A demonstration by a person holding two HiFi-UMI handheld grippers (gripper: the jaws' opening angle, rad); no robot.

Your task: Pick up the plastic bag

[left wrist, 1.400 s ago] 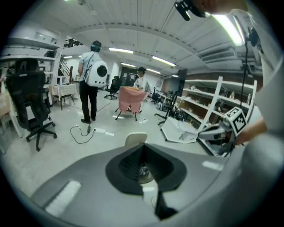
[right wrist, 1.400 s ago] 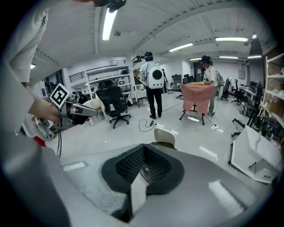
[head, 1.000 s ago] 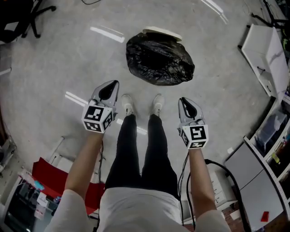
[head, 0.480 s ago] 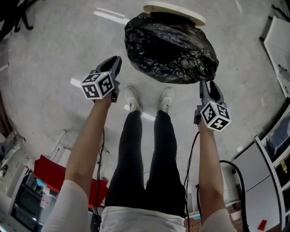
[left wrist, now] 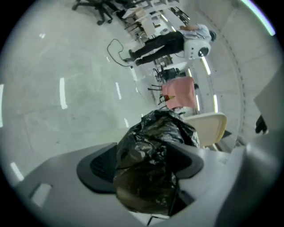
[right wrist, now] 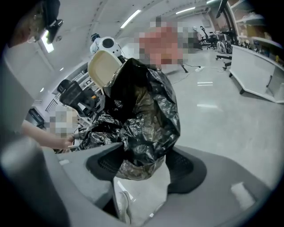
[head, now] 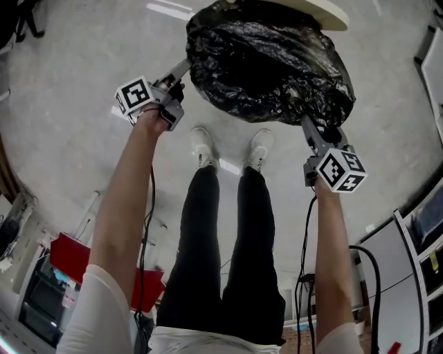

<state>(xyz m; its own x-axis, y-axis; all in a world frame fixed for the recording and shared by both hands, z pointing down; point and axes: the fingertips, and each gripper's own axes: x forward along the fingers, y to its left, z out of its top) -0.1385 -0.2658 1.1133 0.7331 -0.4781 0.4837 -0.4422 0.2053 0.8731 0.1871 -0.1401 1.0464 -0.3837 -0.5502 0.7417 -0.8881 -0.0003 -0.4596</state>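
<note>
Black crinkled plastic bag [head: 266, 66] lies on the glossy grey concrete floor [head: 62, 83]. Its top, and the cream round panel [head: 325, 10] behind it, are cut off at the frame edge. Left tongs [head: 181, 69] and right tongs [head: 306, 123] are at its two sides. Both sets of jaws have just been opening and now stand released, with bag folds between them, unpinched. In the head view the folds partly hide the tips. Light strips reflect off the floor.

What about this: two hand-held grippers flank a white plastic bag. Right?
No: the head view shows the plastic bag black, not white. The left hand-held gripper and right hand-held gripper flank it, jaws just opened wider, with bag between.
</note>
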